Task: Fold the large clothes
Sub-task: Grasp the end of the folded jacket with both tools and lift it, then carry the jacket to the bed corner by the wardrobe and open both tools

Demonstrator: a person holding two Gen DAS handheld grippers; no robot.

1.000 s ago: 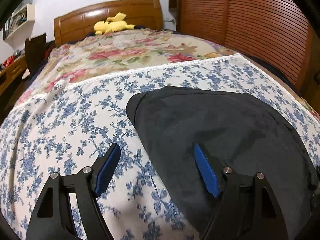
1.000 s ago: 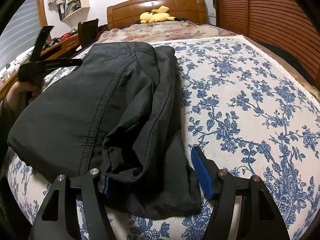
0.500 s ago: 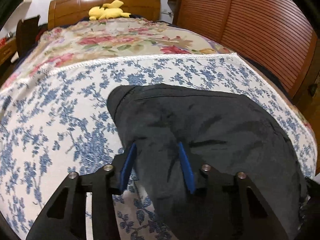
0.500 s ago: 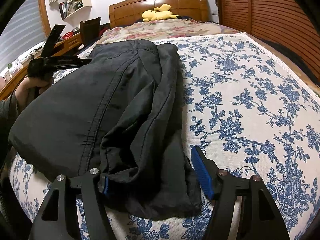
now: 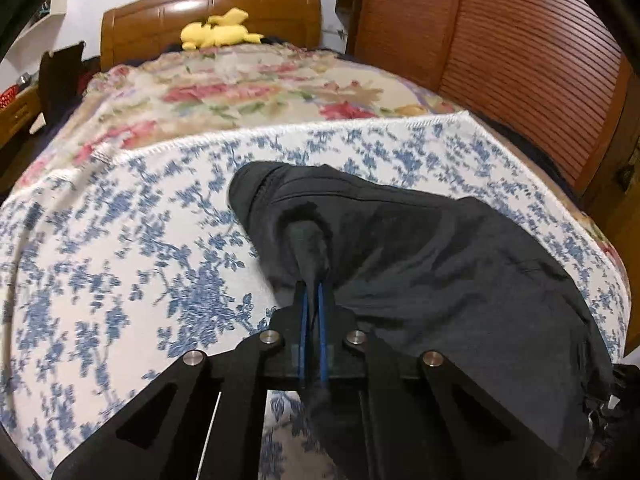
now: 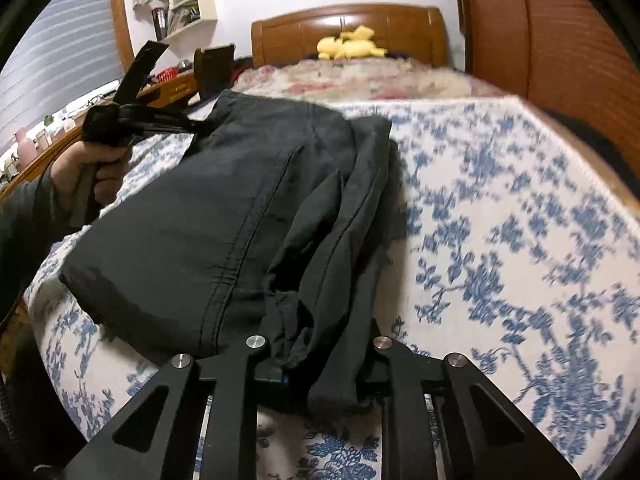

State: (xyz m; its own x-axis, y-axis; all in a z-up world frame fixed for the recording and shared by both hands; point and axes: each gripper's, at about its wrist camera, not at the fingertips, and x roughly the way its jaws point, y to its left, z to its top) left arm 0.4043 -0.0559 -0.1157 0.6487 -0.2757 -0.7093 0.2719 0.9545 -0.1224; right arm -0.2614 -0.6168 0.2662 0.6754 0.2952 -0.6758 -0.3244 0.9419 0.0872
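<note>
Open blue-flowered bedspread (image 6: pixel 520 220) lies bare to the right of the black garment (image 6: pixel 208 216). Toward the headboard (image 5: pixel 208 8) sits a yellow plush toy (image 5: pixel 218 34). A slatted wooden wardrobe (image 5: pixel 520 60) hems the right side.

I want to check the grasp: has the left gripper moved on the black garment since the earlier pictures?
Yes. The left gripper has just closed on a fold of the black garment, near its corner toward the headboard; earlier it hovered open over the edge.
</note>
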